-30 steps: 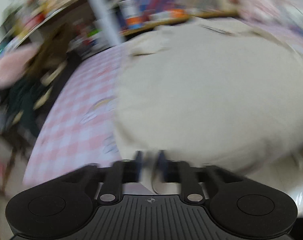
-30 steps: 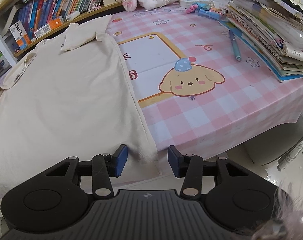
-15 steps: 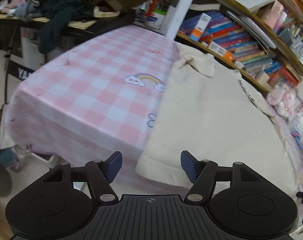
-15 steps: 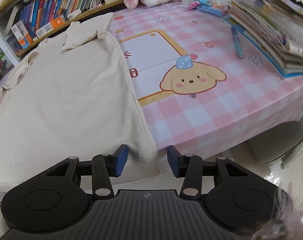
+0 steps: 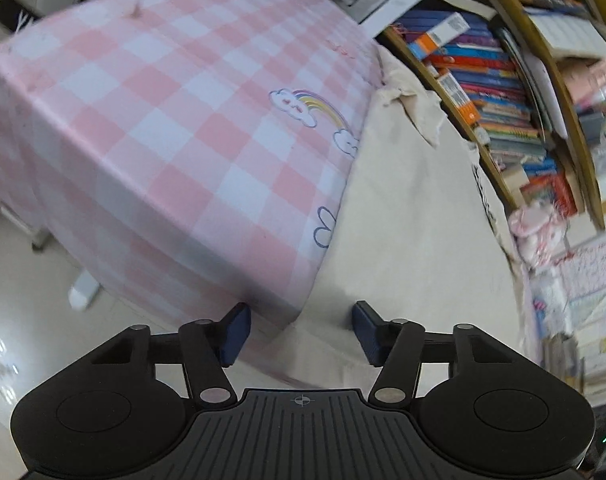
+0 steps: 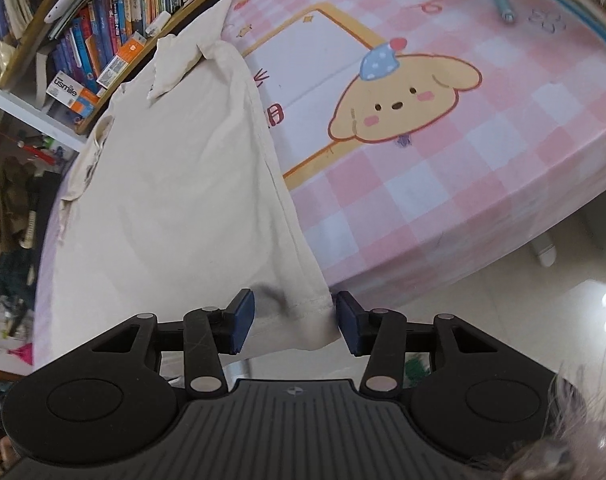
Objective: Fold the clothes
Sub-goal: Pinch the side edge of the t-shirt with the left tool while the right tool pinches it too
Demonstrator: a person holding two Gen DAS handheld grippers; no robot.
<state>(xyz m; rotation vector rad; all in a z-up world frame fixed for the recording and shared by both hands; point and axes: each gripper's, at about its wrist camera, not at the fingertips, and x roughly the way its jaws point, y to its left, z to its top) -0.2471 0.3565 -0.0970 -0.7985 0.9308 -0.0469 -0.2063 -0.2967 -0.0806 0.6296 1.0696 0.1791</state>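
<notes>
Shirt (image 6: 175,200) flat on tablecloth (image 6: 483,184); both hem corners being lined up. Right gripper (image 6: 293,322) gapes around near corner, left gripper (image 5: 299,330) gapes wide, both empty. Next: close.

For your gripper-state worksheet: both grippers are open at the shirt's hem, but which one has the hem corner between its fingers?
The right gripper: the cream shirt hem corner sits between its fingers. The left gripper straddles the tablecloth edge.
</notes>
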